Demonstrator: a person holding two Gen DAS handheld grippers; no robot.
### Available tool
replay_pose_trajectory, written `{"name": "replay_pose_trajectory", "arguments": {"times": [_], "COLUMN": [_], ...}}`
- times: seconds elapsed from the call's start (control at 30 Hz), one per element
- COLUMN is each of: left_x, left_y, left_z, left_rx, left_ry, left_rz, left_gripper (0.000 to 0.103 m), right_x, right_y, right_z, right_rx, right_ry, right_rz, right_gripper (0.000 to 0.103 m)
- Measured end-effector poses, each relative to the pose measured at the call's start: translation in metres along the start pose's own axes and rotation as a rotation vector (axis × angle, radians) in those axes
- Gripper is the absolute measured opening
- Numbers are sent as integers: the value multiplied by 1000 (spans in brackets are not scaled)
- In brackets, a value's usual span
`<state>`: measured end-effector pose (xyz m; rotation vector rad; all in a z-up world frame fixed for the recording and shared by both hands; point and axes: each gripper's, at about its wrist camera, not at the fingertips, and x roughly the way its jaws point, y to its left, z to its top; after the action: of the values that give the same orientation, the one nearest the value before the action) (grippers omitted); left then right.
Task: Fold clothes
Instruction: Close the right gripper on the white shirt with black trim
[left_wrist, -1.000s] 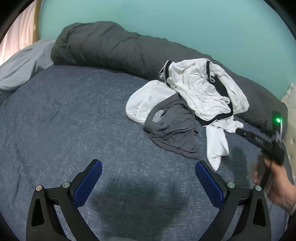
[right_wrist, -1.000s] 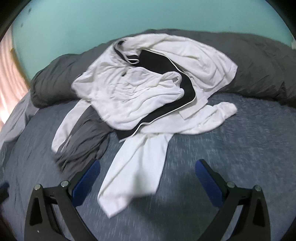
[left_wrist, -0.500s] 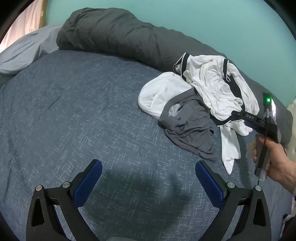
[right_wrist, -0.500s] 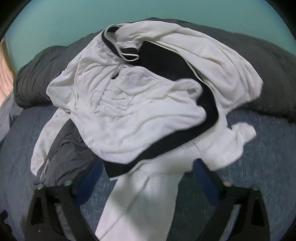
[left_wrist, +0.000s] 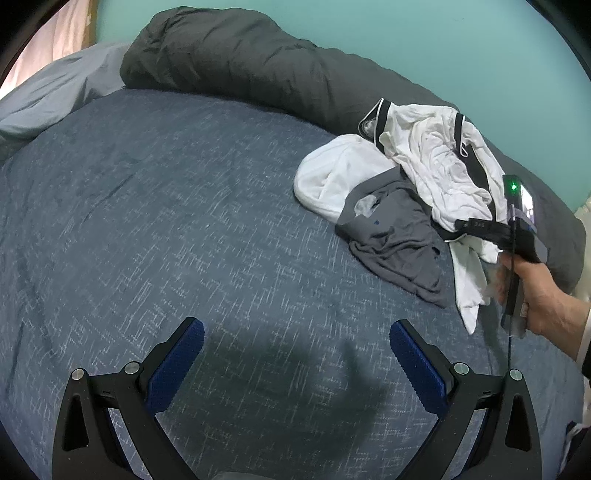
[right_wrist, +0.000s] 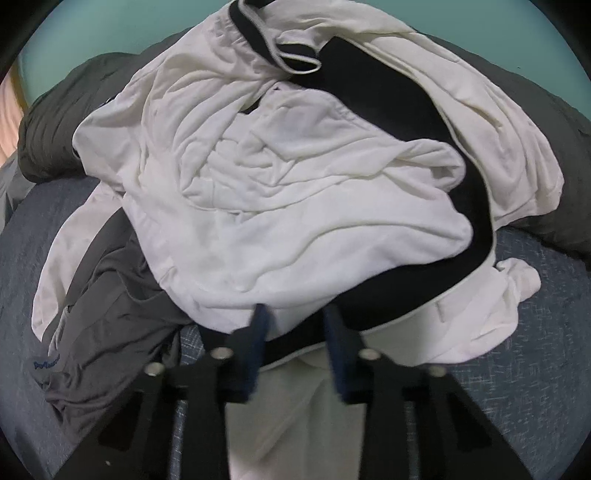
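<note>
Right gripper (right_wrist: 295, 332) angled down, jaws closing on the crumpled white garment with black trim (right_wrist: 295, 192) atop the three-piece pile, against the rolled dark-grey duvet (left_wrist: 240, 70). Left gripper (left_wrist: 295, 365) spread wide, empty, well clear of that duvet.

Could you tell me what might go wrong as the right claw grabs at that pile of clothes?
The right claw is closing on the white garment's black-trimmed edge, which lies atop the grey garment and a white sleeve; lifting may drag those along. The grip looks shallow, so the edge may slip. The left claw hangs open over bare bedspread, offering no support.
</note>
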<state>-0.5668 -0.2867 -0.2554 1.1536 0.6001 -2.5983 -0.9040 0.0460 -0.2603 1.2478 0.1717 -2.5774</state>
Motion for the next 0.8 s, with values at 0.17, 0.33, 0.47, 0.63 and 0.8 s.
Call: {"name": "replay_pose_trajectory", "arguments": {"times": [0.17,0.33,0.47,0.63,0.8], "left_x": [-4,-19,-38,-67,-105], "left_y": [2,3,5,2,-4], "left_z": [-7,-12,-20,-35,-61], "left_rx": [2,1,-9,-25,-33], "left_ry": [3,-8,-20,-30,-54], "left_rz": [1,2,6,1,-9], "left_gripper": [103,103,103,103,103], "right_x": [-24,-63,-110,-166,-236], "right_y": [2,4,6,2,0], "right_z": [-4,-24,-53,-71,-103], "right_rx": [-58,-76,-49,49,54], "right_ry": [-68,-127,-161,-234,-281], "right_rz": [31,147,269,356,415], "right_gripper": [3,3,3,3,3]}}
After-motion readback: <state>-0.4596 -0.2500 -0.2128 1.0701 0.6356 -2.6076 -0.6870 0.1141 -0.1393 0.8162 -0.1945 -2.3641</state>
